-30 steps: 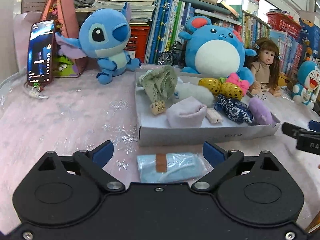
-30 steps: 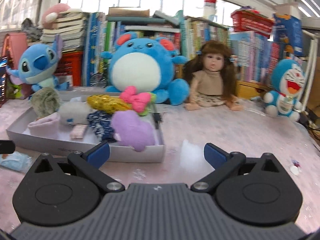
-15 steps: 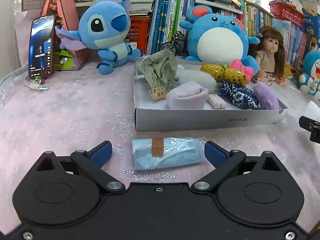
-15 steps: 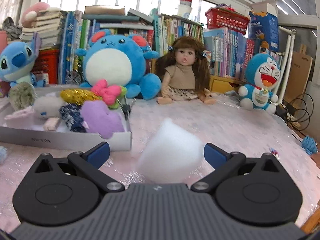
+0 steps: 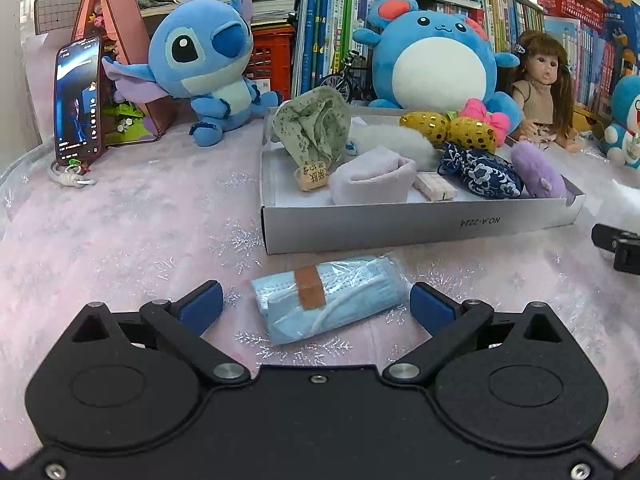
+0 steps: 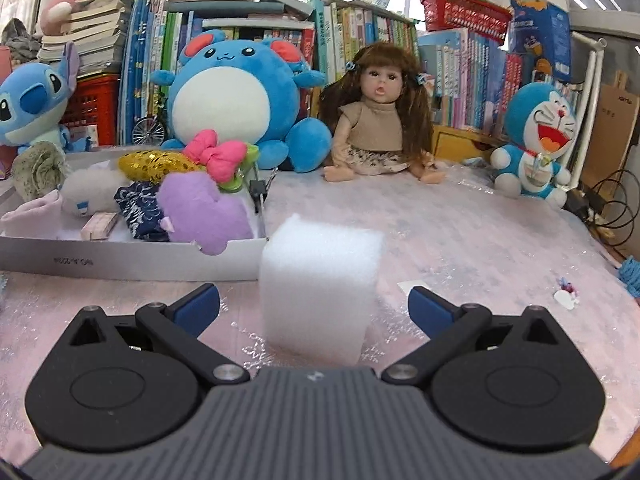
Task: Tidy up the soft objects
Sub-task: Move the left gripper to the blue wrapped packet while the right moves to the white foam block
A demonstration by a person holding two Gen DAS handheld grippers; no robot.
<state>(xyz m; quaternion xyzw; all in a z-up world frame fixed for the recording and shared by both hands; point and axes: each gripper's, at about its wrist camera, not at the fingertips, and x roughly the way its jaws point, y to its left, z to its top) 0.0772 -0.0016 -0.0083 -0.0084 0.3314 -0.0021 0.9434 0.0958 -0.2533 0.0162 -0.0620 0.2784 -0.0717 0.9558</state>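
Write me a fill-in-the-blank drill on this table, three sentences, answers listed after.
1. Between the open left gripper fingers lies a packet of face masks coloured ____.
2. The white foam block stands between the fingers of the ____ gripper.
3. The purple plush lies inside the cardboard ____, at its right end.

Missing words: blue; right; box

White foam block (image 6: 320, 280), pale blue mask pack (image 5: 326, 298) (brown tape band), pink snowflake-print tablecloth (image 5: 140, 220).
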